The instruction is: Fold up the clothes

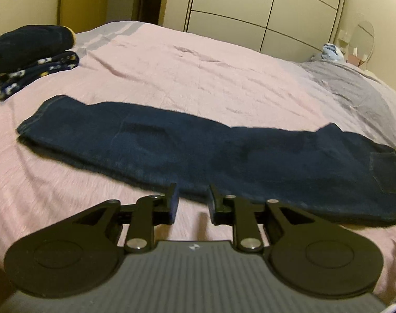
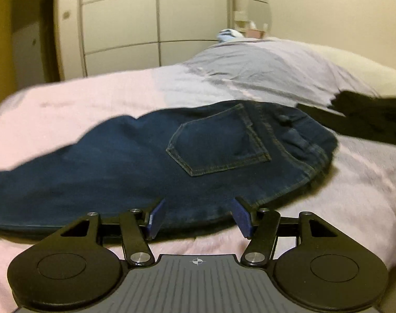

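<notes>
Black linkage arms frame each view, and between them the left tool (image 1: pixel 192 200) stands partly open with a narrow gap, nothing between its pads. No earlier view lets me judge more than that. Just beyond its fingertips lies the near edge of the dark blue jeans (image 1: pixel 198 151), folded lengthwise into one long band that runs from left to right across the pink bed sheet (image 1: pixel 171 73). The right tool (image 2: pixel 196 216) gapes wide and holds nothing; its blue pads (image 2: pixel 156 217) hang over the near edge of the jeans (image 2: pixel 119 167) without pressing on the denim, as far as the blurred view shows. Ahead of it sits the back pocket (image 2: pixel 218 143) with tan stitching, and the waistband curves away to the right. Farther out, in the left wrist view, a stack of folded dark garments (image 1: pixel 31 57), one with a pale pattern, rests at the far left of the bed. In the right wrist view a black garment (image 2: pixel 372 117) lies at the right edge. Pale wardrobe doors (image 1: pixel 250 7) stand behind the bed.
</notes>
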### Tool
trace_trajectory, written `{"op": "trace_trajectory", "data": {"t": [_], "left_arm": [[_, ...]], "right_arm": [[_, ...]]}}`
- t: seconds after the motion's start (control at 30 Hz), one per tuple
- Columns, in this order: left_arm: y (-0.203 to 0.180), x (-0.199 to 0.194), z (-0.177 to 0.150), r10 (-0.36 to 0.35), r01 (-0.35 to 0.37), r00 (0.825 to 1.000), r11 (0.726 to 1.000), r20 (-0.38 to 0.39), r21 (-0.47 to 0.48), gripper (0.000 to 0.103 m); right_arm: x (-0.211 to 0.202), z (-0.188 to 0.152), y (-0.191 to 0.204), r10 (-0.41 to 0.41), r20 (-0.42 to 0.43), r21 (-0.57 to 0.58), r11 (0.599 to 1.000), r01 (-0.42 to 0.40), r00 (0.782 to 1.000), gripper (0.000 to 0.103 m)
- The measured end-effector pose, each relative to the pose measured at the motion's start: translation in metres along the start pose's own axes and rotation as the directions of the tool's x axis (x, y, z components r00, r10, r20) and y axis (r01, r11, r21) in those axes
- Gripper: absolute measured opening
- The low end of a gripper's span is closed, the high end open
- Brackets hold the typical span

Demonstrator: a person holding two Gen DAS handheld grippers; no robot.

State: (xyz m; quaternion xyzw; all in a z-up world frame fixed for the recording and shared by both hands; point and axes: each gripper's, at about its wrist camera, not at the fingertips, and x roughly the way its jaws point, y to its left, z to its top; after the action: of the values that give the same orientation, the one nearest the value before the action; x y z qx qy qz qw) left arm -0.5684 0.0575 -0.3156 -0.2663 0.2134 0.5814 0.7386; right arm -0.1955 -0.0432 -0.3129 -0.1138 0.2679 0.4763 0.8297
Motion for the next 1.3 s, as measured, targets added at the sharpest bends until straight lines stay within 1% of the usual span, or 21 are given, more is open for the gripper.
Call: {"op": "trace_trajectory", "data": {"t": [0.03, 0.1, 0.17, 0.27, 0.37, 0.5, 0.77, 0.83, 1.03, 1.3], "left_arm": [[-0.003, -0.008, -0.003, 0.005, -0.005, 1.000, 1.000, -0.005, 0.007, 0.025], [-0.011, -0.022, -0.010, 0.013, -0.013, 1.000, 1.000, -0.014, 0.022, 0.026], [-0.019, -0.035, -0.017, 0.006, -0.004, 1.000, 0.999, -0.025, 0.045, 0.028], [-0.032, -0.051, -0.025, -0.001, 0.003, 1.000, 0.997, -0.027, 0.083, 0.029], [-0.045, -0.071, -0.029, -0.016, 0.017, 1.000, 0.993, -0.010, 0.119, 0.030], [-0.054, -0.096, -0.030, -0.036, 0.031, 0.999, 0.989, 0.033, 0.147, 0.034], [-0.059, -0.133, -0.035, -0.032, 0.019, 0.996, 0.987, 0.081, 0.160, 0.035], [-0.060, -0.140, -0.037, -0.030, 0.015, 0.996, 0.986, 0.090, 0.165, 0.037], [-0.066, -0.156, -0.041, -0.037, 0.015, 0.993, 0.981, 0.112, 0.191, 0.041], [-0.068, -0.162, -0.044, -0.026, 0.001, 0.993, 0.978, 0.115, 0.207, 0.041]], "right_arm": [[-0.010, 0.001, 0.000, 0.004, -0.010, 0.016, 1.000, -0.004, 1.000, 0.060], [-0.027, 0.001, -0.002, 0.021, -0.037, 0.037, 0.999, -0.019, 0.999, 0.061], [-0.041, 0.000, -0.003, 0.032, -0.069, 0.037, 0.999, -0.029, 0.997, 0.061], [-0.061, -0.003, -0.002, 0.020, -0.084, 0.034, 0.999, -0.017, 0.996, 0.061], [-0.080, -0.004, 0.002, 0.011, -0.070, 0.029, 1.000, -0.009, 0.997, 0.062], [-0.103, -0.005, 0.009, 0.019, -0.052, -0.006, 1.000, -0.019, 0.998, 0.062], [-0.138, -0.009, 0.018, 0.069, -0.015, -0.040, 0.997, -0.069, 0.998, 0.062], [-0.146, -0.010, 0.019, 0.081, -0.005, -0.042, 0.996, -0.081, 0.997, 0.062], [-0.163, -0.011, 0.013, 0.094, 0.015, -0.028, 0.995, -0.094, 0.995, 0.063], [-0.168, -0.010, 0.006, 0.080, 0.032, 0.013, 0.997, -0.080, 0.996, 0.063]]}}
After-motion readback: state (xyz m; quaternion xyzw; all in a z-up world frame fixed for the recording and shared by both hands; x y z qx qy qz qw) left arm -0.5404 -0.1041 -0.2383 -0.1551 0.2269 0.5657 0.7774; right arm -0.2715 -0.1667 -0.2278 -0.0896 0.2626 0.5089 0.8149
